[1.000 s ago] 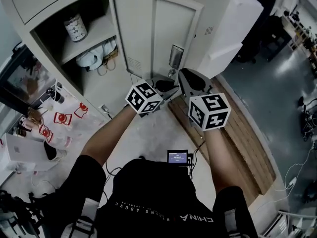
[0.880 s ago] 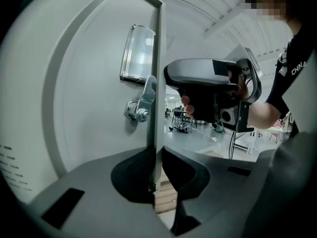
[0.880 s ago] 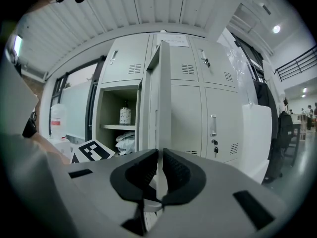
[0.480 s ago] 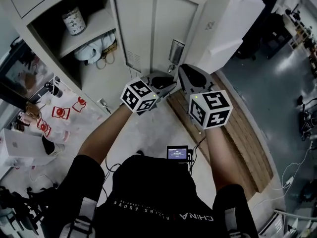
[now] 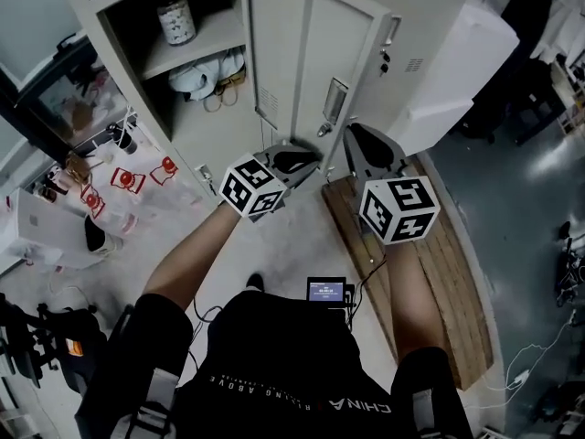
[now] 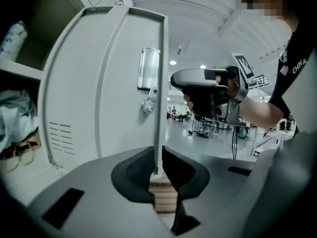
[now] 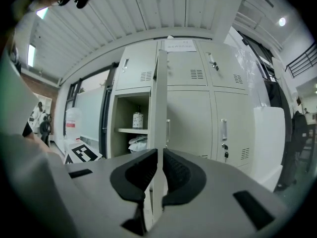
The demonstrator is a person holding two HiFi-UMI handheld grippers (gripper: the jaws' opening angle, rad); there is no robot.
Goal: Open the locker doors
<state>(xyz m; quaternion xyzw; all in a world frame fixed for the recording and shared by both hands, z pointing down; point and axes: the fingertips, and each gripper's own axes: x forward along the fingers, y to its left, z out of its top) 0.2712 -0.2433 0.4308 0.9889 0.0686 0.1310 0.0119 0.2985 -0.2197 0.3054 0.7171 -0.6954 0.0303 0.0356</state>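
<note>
Between my left gripper's [image 6: 156, 168] black ribbed pads [image 6: 136, 170] I see the door [image 6: 104, 83], plain cream, with a bright silver handle [image 6: 148, 68] above the jaws and pale brown pallet [image 6: 162, 197] slats below them. Left of the right gripper's [image 7: 159, 175] light grey shells and black pads I make out a white bottle [image 7: 137, 119] with dark speckles. Further left the left cube [image 7: 81, 155] shows black squares on white, as does the right cube [image 5: 398, 208] behind its jaws, and the person's shirt [image 5: 283, 373] is black with white lettering.
</note>
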